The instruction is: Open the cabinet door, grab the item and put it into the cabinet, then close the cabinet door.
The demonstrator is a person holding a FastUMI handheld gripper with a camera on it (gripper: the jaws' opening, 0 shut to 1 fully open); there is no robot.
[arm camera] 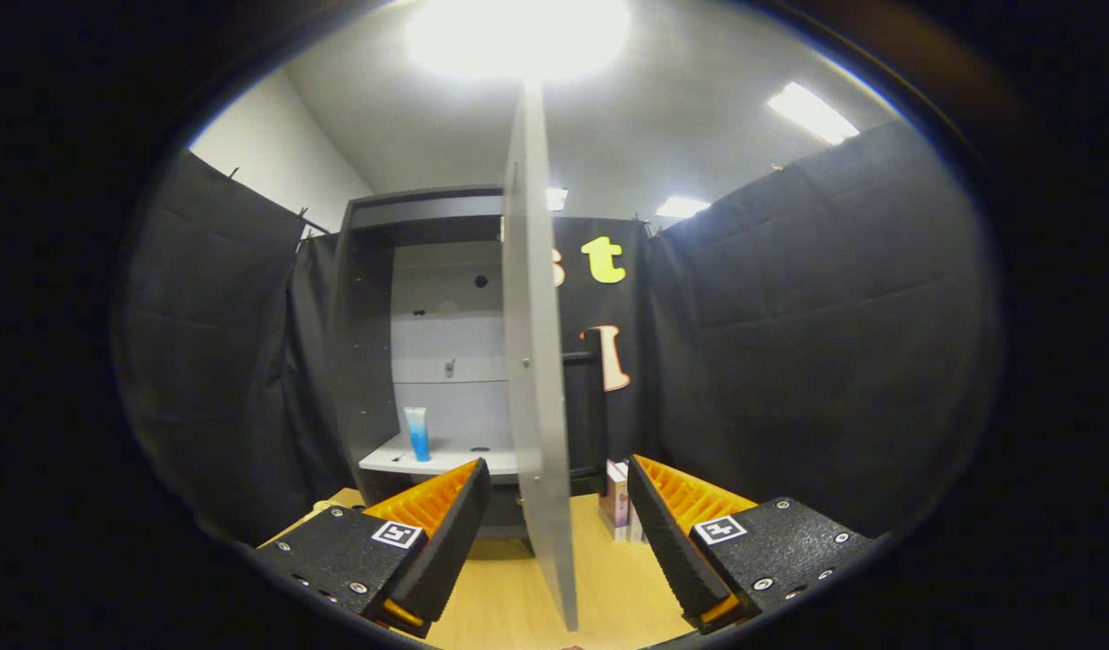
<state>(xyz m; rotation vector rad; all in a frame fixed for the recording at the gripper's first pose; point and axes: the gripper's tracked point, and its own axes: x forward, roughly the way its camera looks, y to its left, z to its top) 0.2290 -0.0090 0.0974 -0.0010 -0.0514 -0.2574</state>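
Black cloth hung as the booth's wall on the left. Next to it stood a grey cabinet (374,343), open at the front, with a pale back panel and a light shelf (446,460) low inside. A blue and white tube (417,433) stood upright on that shelf, toward its left end, with bare shelf to its right.

The gripper (559,533) hovered low over a wooden table (518,596), its two fingers spread wide apart and holding nothing. The cabinet door (536,361) stood swung outward, edge-on to the gripper, its thin grey slab running down into the gap between the fingers without touching either. It split the way ahead: the left finger pointed at the shelf opening, the right finger lay on the door's outer side.

A dark handle (580,358) jutted from the door's right face. Just beyond the right finger, a small box (615,496) stood on the table near the door's foot. Farther right, black cloth closed off the booth, with open tabletop before it.
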